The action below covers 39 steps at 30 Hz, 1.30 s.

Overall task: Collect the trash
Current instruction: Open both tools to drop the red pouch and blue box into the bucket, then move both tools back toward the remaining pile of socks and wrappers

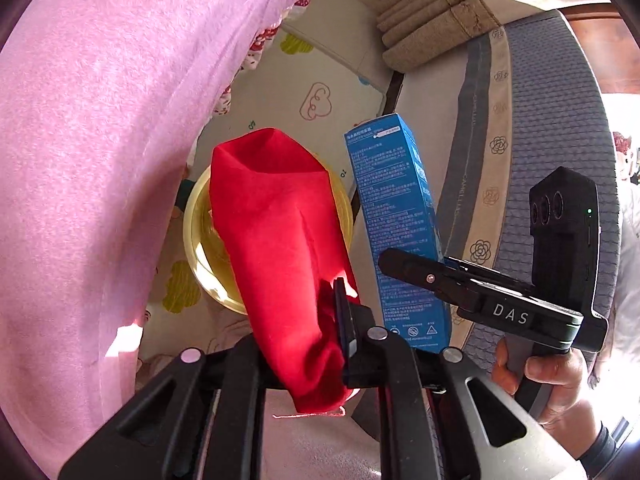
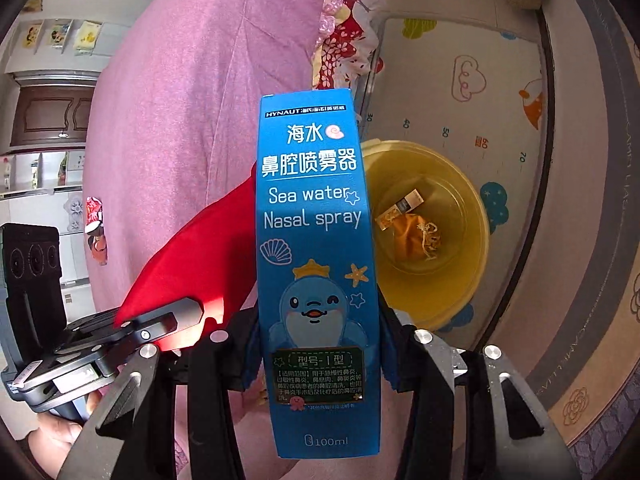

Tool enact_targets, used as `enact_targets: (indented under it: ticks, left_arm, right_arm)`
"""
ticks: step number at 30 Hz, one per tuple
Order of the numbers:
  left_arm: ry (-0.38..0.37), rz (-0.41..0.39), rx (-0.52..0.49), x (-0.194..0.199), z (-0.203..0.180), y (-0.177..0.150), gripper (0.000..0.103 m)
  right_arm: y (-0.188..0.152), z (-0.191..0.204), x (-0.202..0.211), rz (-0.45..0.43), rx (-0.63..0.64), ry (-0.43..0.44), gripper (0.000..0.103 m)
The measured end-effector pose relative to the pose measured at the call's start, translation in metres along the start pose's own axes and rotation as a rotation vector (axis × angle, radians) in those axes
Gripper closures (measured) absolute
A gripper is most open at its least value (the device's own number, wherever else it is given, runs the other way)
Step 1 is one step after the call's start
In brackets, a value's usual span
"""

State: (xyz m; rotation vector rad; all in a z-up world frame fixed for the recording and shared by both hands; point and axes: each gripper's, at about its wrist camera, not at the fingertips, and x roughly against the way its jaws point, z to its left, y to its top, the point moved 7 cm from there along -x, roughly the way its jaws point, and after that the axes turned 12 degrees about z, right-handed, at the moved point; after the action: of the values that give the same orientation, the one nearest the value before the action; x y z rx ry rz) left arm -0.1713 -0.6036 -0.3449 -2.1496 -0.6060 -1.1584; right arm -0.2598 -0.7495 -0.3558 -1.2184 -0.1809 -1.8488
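One red cloth (image 1: 280,248) is pinched in the nearly closed jaws of the left gripper (image 1: 320,340); one blue nasal spray box (image 2: 316,272) stands upright, clamped half-wide by the right gripper (image 2: 316,360). Both hang above one yellow bucket (image 2: 472,208) holding two scraps, on a cartoon play mat (image 2: 460,80) between a pink blanket (image 1: 88,160) and a grey mattress (image 1: 560,120).
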Motion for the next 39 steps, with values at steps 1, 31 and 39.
enact_targets:
  ticks: [1, 31, 39]
  left_arm:
    - [0.007, 0.006, 0.011, -0.005, 0.005, 0.0, 0.07]
    - [0.091, -0.154, 0.125, 0.098, 0.104, -0.035, 0.022]
    - [0.115, -0.278, 0.276, 0.178, 0.212, -0.098, 0.021]
  right_arm:
    - [0.0, -0.006, -0.003, 0.01, -0.014, 0.001, 0.04]
    - [0.006, 0.134, 0.003, 0.013, 0.179, -0.093, 0.043]
    - [-0.012, 0.273, -0.044, 0.033, 0.351, -0.089, 0.043]
